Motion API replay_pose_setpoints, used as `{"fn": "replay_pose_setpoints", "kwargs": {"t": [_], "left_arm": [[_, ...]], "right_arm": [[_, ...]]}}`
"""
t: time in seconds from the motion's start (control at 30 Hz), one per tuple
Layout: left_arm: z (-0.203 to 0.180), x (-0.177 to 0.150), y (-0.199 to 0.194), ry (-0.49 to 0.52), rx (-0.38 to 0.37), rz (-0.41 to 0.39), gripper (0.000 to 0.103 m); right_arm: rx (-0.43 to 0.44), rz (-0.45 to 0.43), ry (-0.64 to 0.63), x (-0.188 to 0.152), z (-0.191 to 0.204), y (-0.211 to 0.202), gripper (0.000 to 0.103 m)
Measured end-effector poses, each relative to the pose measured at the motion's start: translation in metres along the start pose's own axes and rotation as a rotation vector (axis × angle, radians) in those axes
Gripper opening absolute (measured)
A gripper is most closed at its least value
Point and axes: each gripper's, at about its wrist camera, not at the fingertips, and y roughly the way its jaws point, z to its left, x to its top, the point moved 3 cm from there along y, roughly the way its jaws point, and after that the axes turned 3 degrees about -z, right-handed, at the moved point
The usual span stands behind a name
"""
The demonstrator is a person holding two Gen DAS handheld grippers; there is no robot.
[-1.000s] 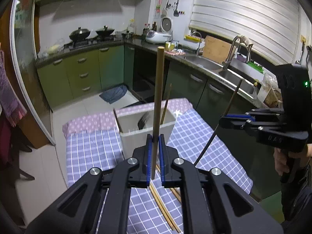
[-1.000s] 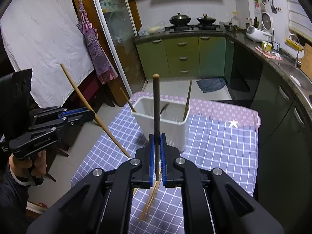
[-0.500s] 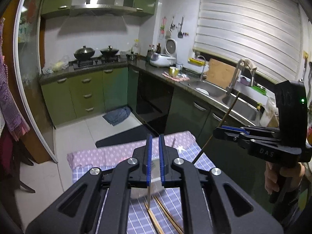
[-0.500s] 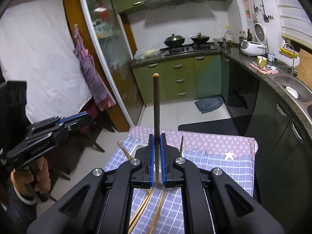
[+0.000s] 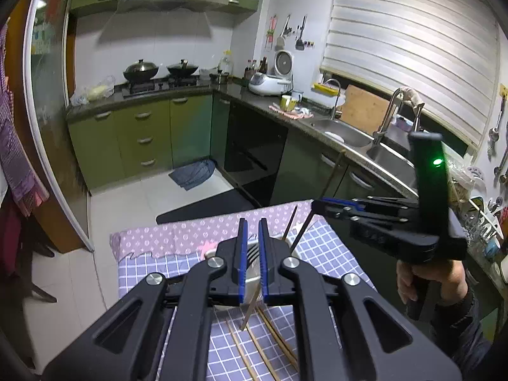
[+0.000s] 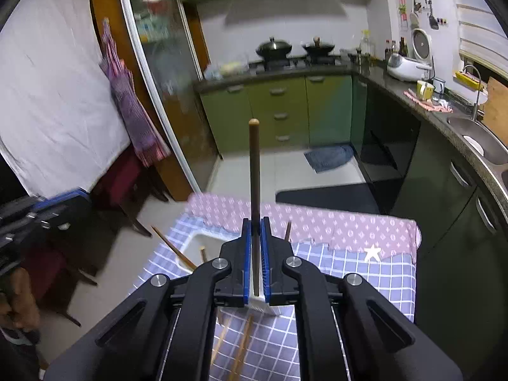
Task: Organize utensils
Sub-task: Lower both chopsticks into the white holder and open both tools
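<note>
Two grippers over checked tablecloth (image 5: 333,250); white utensil bin (image 6: 203,241) sits on it with chopsticks leaning inside. Right gripper (image 6: 256,254) clenched on dark chopstick (image 6: 254,171), upright above bin. Left gripper (image 5: 250,254) slightly parted, nothing held. Loose chopsticks (image 5: 254,346) lie on cloth

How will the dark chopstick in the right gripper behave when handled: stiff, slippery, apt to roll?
The dark chopstick stands straight above the right gripper, so it is probably stiff and light. It looks thin and round, so it may pivot between the jaws or roll on the checked cloth.
</note>
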Motion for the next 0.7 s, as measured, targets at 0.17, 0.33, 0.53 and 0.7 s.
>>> {"fn": "replay_pose_setpoints", "kwargs": {"t": [0.17,0.33,0.53,0.7], "left_arm": [[0.004,-0.021,0.007,-0.020,-0.018,0.046,0.007],[0.004,-0.047,0.014,-0.021,-0.049,0.107,0.007],[-0.021,-0.078,0.028,0.065,-0.087,0.183,0.007],[-0.074,-0.110,0.061,0.269,-0.150,0.286,0.007]], "right_arm": [[-0.022,0.079,-0.037,-0.021,0.006,0.034,0.026],[-0.041,0.018,0.002,-0.039,-0.012,0.015,0.040],[-0.059,0.022,0.030,-0.070,-0.041,-0.026,0.040],[-0.053,0.081,0.052,-0.106,-0.059,-0.049,0.040]]}}
